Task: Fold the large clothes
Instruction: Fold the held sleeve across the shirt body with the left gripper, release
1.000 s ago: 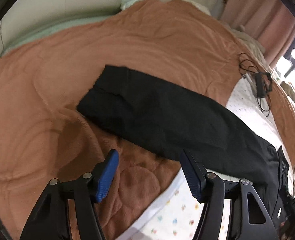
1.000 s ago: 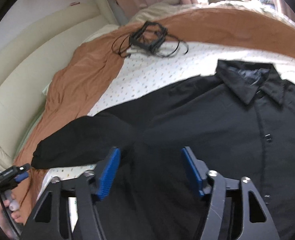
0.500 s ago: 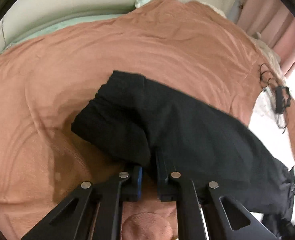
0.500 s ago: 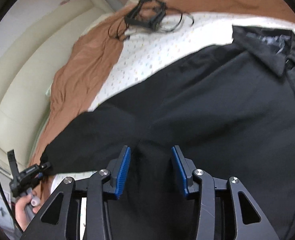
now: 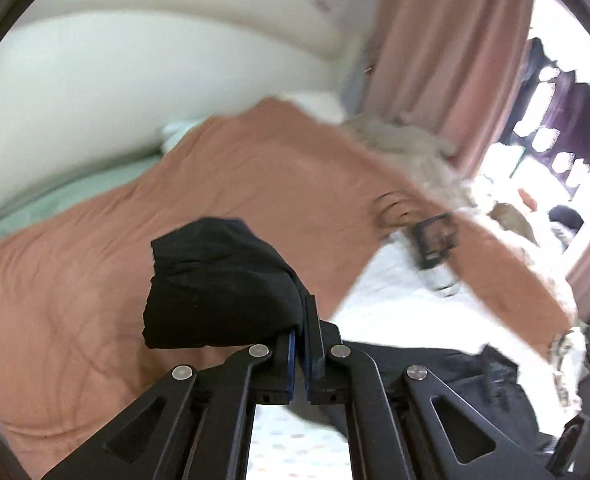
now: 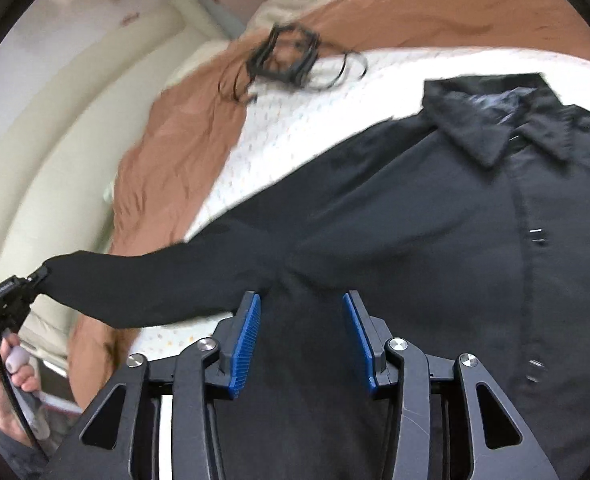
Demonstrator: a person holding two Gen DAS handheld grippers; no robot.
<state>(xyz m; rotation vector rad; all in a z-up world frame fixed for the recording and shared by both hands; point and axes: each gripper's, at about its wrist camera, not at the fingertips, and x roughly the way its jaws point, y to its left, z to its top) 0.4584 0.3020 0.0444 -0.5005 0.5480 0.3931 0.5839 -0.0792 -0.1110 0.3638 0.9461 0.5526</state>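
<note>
Above brown blanket (image 5: 75, 288), left tool (image 5: 301, 312) pinches black sleeve (image 5: 215, 280).

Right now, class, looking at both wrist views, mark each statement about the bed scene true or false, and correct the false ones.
1. The left gripper is shut on the sleeve. True.
2. The right gripper has its pads pressed together. False: they stand apart over the shirt.
3. The shirt is white. False: it is black.
4. The collar lies on the white sheet. True.
5. A tangle of cable lies on the shirt. False: it lies on the bedding beyond it.
</note>
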